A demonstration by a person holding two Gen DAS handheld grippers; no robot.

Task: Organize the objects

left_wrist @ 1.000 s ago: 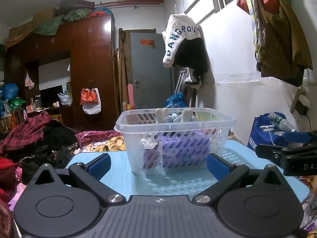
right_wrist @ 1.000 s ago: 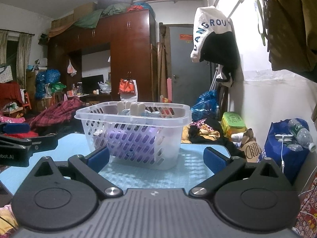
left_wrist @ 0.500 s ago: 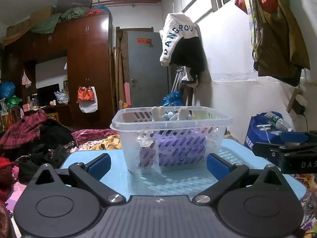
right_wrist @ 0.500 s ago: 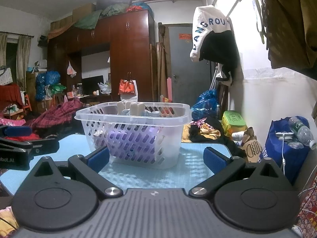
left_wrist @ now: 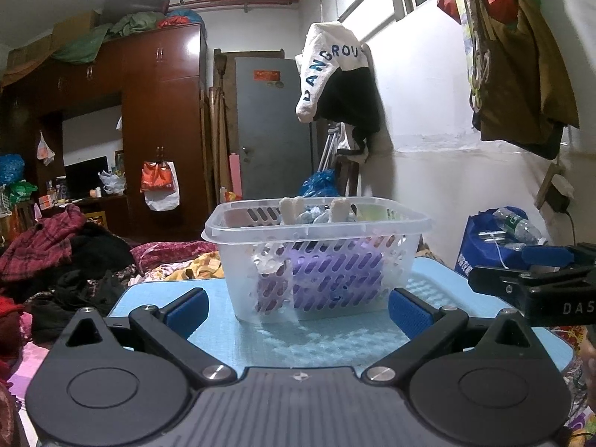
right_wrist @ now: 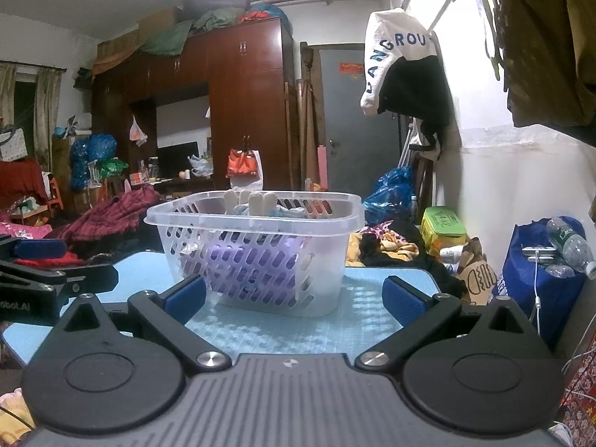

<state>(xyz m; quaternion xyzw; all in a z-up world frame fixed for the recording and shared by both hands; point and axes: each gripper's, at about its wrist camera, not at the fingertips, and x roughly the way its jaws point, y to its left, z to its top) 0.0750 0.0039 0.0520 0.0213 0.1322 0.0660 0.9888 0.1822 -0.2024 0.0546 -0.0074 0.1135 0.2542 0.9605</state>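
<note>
The task looked close to finished: the clear plastic basket (left_wrist: 316,257) stood ahead of and between the spread fingers of the left gripper (left_wrist: 298,309), already packed with a purple item, pale bundles and blue cloth. Nothing loose lay on the blue textured bench (left_wrist: 335,339). The right gripper (right_wrist: 294,300) was likewise held wide and empty, the basket just beyond its fingers (slightly toward the left one). The basket was thin, slotted and translucent, with a rolled rim; the bench surface looked dimpled.

Light blue textured surface (left_wrist: 335,339) (right_wrist: 368,320); clear slotted plastic basket (left_wrist: 316,260) (right_wrist: 257,257) of items sits at 12 o'clock.
</note>
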